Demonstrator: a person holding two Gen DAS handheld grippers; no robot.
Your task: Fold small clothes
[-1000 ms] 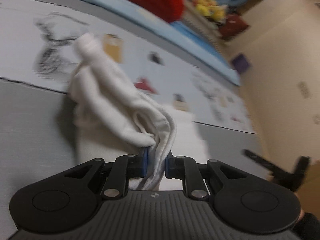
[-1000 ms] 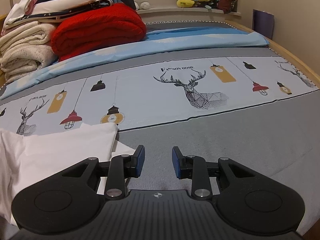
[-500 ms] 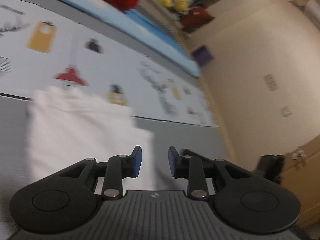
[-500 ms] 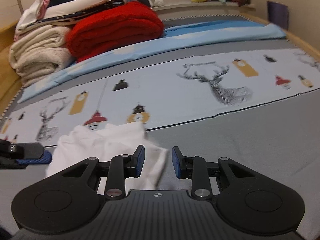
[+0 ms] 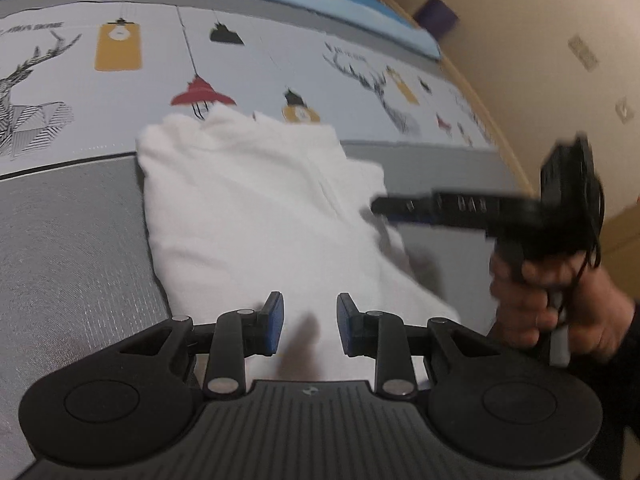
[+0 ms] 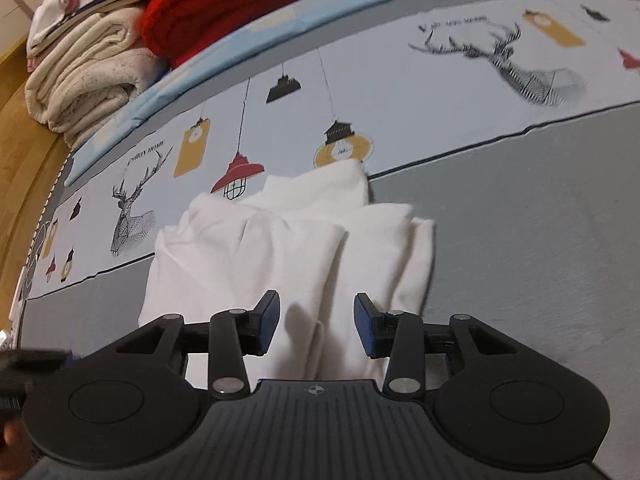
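A small white garment [image 5: 256, 208] lies folded in a rough rectangle on the bed cover, across the line between the grey band and the printed band. It also shows in the right wrist view [image 6: 280, 248], with loose folds along its right side. My left gripper [image 5: 310, 326] is open and empty just above the garment's near edge. My right gripper [image 6: 316, 322] is open and empty over the garment's near part. The right gripper also shows in the left wrist view [image 5: 384, 208], its tip over the garment's right edge.
The bed cover [image 6: 520, 240] has a grey band and a pale band printed with deer and lamps. Folded cream towels [image 6: 84, 76] and a red blanket [image 6: 224, 12] are stacked at the back left. A beige wall [image 5: 540, 40] runs along the bed's right side.
My left gripper let go of the bunched garment and opened. The garment now lies flat on the bed. Both grippers have moved in over it.
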